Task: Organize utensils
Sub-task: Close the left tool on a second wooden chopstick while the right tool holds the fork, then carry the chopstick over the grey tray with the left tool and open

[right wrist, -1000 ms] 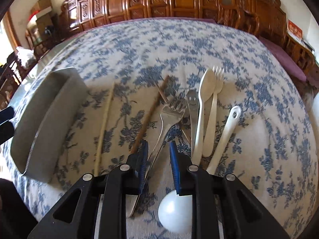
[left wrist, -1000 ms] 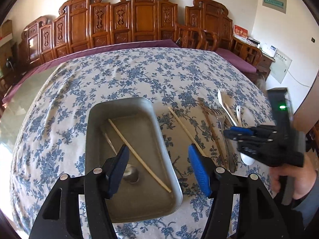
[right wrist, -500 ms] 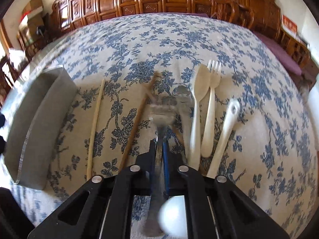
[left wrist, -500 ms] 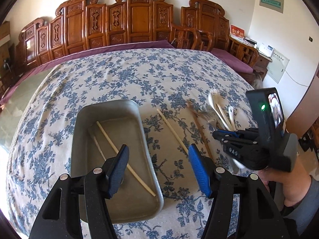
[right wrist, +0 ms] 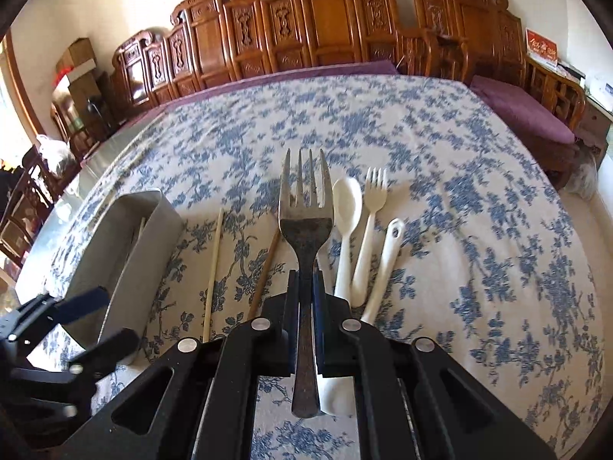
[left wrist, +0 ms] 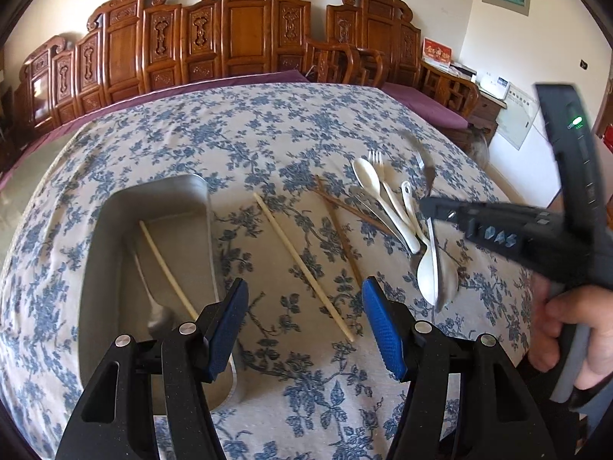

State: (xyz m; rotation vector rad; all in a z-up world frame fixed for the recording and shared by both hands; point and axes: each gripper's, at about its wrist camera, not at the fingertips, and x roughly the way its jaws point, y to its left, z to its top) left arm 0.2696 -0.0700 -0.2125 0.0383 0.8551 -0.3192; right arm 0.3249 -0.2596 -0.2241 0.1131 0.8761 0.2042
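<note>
We have the metal fork [right wrist: 305,230] clamped in our right gripper [right wrist: 306,299], the jaws pressed together on its handle a little below the neck. It is lifted clear of the floral tablecloth [right wrist: 459,191], tines pointing to twelve o'clock in the right wrist view and the handle's butt sticking back toward six.

It looks stiff and fairly heavy for its size, and the smooth steel is probably slippery between flat pads. Gripped this near the neck, the long handle may act as a lever, so we judge that a firm squeeze and a slow swing suit it best. It should not bend or break, though it may clatter if dropped.

The metal tray [left wrist: 153,237] lies at about nine o'clock from the fork, already holding a pale chopstick [left wrist: 168,268] and a metal spoon [left wrist: 155,306].

Our left gripper [left wrist: 304,318] hovers with its blue pads [left wrist: 383,329] wide apart, holding nothing, above the tray's near right corner and another pale chopstick [left wrist: 302,264] on the cloth.

On the table at about three o'clock of that chopstick lie the dark chopsticks [left wrist: 341,226], a white plastic spoon [right wrist: 346,222], a white plastic fork [right wrist: 369,226] and a white ceramic spoon [right wrist: 387,257]. These look light, and the ceramic one seems fragile. Thin sticks lying flat would want a pinch near mid-length.
</note>
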